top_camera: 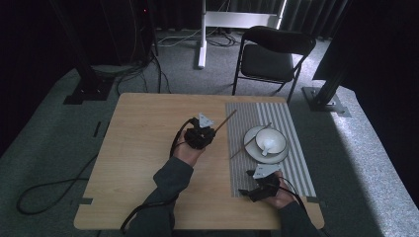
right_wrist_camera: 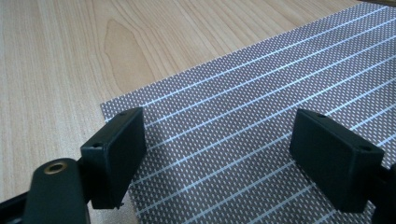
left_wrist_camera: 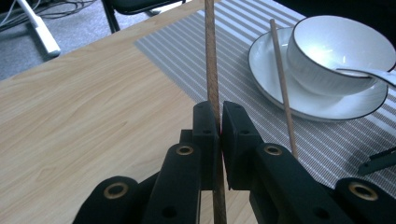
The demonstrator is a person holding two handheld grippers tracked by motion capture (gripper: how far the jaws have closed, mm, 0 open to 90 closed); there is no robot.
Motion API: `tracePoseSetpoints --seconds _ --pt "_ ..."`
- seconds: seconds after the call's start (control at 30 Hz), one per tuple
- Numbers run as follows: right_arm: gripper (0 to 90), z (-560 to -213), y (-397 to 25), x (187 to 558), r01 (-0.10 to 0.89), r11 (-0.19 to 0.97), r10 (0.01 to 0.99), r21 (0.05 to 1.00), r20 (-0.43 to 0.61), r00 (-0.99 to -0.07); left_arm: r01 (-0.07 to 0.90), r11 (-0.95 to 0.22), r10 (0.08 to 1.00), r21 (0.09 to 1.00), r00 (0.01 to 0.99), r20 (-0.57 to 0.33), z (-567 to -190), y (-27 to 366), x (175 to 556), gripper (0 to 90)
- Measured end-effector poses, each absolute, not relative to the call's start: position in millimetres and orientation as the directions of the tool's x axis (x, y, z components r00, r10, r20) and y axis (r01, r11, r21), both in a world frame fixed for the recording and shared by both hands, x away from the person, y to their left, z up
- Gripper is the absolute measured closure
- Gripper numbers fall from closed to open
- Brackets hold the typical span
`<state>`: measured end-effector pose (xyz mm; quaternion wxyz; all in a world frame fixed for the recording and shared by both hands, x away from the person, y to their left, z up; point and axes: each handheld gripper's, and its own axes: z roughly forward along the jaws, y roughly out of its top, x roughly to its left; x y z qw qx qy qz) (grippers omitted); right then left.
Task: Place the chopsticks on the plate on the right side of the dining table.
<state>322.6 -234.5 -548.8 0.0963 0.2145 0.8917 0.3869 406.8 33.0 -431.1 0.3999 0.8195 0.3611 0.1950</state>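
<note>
High view looks down from overhead; both gripper views skim close, seemingly sharing the striped placemat

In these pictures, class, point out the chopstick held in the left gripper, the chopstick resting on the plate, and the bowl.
held chopstick (left_wrist_camera: pixel 210 56), left gripper view, shaft above the jaws.
resting chopstick (left_wrist_camera: pixel 282 84), left gripper view, mid-shaft over the plate's rim.
bowl (left_wrist_camera: pixel 327 70), left gripper view, outer wall.

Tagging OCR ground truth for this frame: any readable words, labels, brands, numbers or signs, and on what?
None readable.
The left gripper, shut on a chopstick, has plain black jaws.
The right gripper, bowl, plate, striped placemat, table and folding chair show no print.
</note>
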Motion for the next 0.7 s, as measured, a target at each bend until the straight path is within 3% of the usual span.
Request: tracePoseSetpoints --seconds 0.7 --pt "17.7 -549 -235 322 0.308 0.61 0.457 0.73 -0.006 -0.889 0.407 -0.456 0.693 0.791 0.72 0.029 -439 -3 423 84.9"
